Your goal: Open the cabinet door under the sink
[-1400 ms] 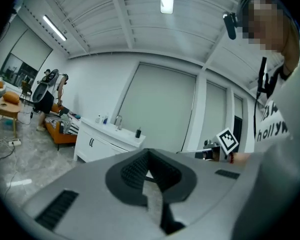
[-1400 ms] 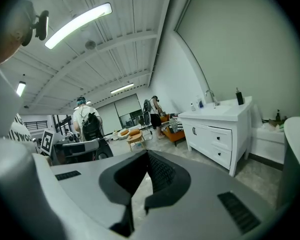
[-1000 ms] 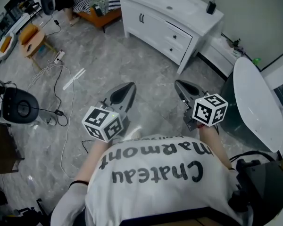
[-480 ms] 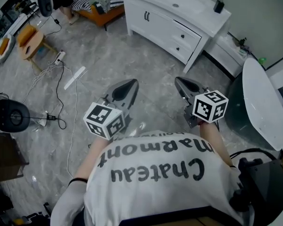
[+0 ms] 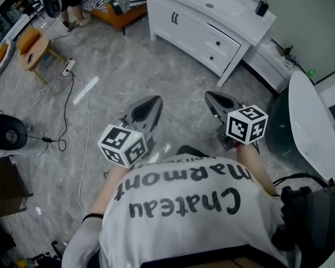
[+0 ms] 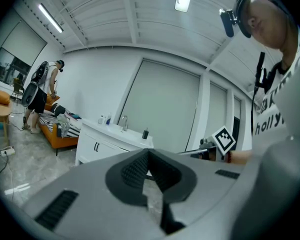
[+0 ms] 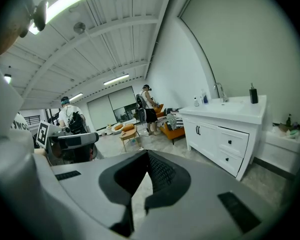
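A white vanity cabinet with a sink on top stands across the grey floor, well ahead of both grippers. Its door pair carries two black handles, with drawers to their right. The cabinet doors are closed. My left gripper is shut with nothing in it and points toward the cabinet. My right gripper is held beside it, also shut and empty. From the right gripper view the door handles sit left of the drawers. Neither gripper touches the cabinet.
A black bottle stands on the vanity top. An orange sofa, a small round table and floor cables lie to the left. A big white rounded fixture is at the right. People stand far off.
Both grippers moved forward together toward the cabinet, which now sits a little nearer in the head view. Both stay shut.
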A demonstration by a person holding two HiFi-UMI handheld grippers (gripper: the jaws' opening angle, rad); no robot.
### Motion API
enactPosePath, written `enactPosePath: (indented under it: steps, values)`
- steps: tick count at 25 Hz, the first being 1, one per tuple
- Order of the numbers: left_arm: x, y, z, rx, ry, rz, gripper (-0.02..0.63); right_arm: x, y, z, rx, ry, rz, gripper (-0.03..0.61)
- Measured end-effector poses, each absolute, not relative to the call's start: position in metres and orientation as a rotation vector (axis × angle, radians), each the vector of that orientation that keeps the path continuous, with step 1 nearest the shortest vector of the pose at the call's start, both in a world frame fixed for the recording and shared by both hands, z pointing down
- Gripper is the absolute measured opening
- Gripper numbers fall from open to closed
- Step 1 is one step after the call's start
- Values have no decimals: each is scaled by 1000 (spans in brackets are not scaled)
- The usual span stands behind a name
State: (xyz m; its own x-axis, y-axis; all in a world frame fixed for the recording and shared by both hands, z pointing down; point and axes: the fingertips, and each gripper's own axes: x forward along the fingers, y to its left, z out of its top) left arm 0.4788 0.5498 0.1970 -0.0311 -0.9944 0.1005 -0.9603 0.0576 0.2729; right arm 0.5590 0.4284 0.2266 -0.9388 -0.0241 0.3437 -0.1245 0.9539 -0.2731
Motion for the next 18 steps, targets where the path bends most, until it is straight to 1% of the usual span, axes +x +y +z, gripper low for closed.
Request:
enactPosePath:
  steps: [11,18]
  values:
    - [444,520,204,1945,-2065,-193,8,525,399,230,91,-2744,434,5]
    - [411,481,204,1933,-2084,-169,8,489,355,231,79,-2742,428,6]
